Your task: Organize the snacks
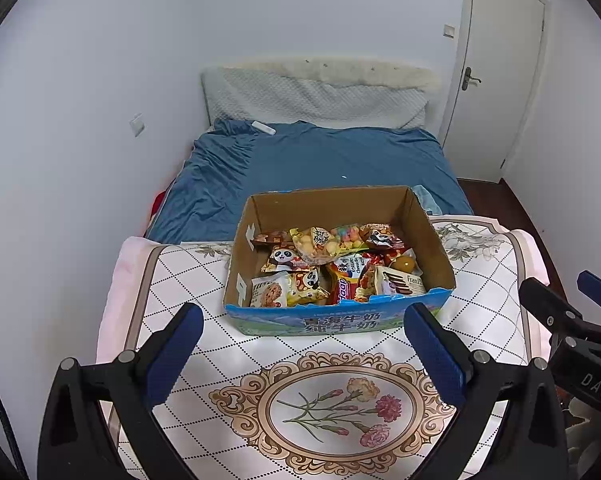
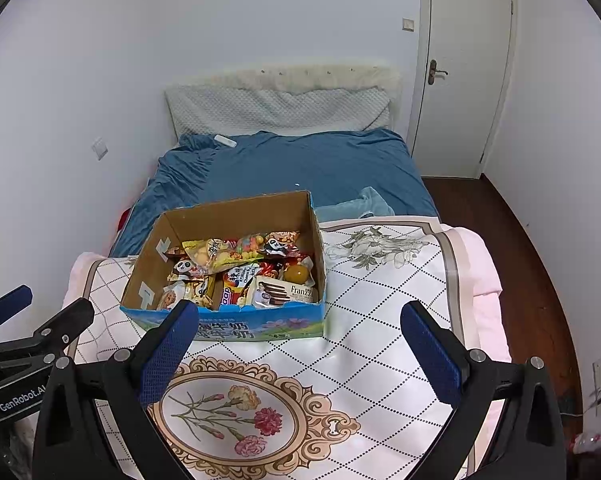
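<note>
Both hand-held grippers, left [image 1: 304, 344] and right [image 2: 298, 344], hover level, jaws spread, empty; the snack box [image 1: 336, 320] sits just ahead on the quilt [image 1: 340, 360].

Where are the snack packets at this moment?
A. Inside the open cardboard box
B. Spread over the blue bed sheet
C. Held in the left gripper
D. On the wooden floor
A: the snack packets all lie inside the open cardboard box on the flowered quilt, while the left gripper and the right gripper are open and hold nothing.
</note>
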Motion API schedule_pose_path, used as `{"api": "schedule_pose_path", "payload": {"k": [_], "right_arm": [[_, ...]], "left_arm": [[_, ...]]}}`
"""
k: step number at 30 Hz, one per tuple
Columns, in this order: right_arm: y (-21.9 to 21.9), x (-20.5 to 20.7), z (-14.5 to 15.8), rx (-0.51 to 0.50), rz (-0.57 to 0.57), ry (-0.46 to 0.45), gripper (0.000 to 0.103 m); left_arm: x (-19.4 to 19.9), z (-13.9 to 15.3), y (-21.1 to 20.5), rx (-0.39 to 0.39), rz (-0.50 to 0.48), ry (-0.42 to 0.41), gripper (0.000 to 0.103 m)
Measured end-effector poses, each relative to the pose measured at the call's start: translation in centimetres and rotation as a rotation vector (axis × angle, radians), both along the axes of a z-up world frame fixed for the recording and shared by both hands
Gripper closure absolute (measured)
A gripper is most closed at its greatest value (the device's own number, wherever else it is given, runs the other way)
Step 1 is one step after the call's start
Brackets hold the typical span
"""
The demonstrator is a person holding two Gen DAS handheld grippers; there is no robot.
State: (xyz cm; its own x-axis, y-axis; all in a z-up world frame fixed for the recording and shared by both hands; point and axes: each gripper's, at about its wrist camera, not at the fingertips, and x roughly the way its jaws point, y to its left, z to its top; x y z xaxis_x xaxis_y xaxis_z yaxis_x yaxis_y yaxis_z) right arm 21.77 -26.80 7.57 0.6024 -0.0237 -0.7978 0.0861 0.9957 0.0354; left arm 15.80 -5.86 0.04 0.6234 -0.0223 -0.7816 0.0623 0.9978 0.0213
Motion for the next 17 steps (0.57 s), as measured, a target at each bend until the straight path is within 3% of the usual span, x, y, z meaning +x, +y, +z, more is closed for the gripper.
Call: {"api": "schedule_pose_path", "payload": {"k": [17], "right_arm": [[-0.2, -0.16, 0.14, -0.002, -0.001, -0.002, 0.0]], "left_arm": [[-0.01, 0.06, 0.25, -0.003, 0.007, -0.018, 0.0]]}}
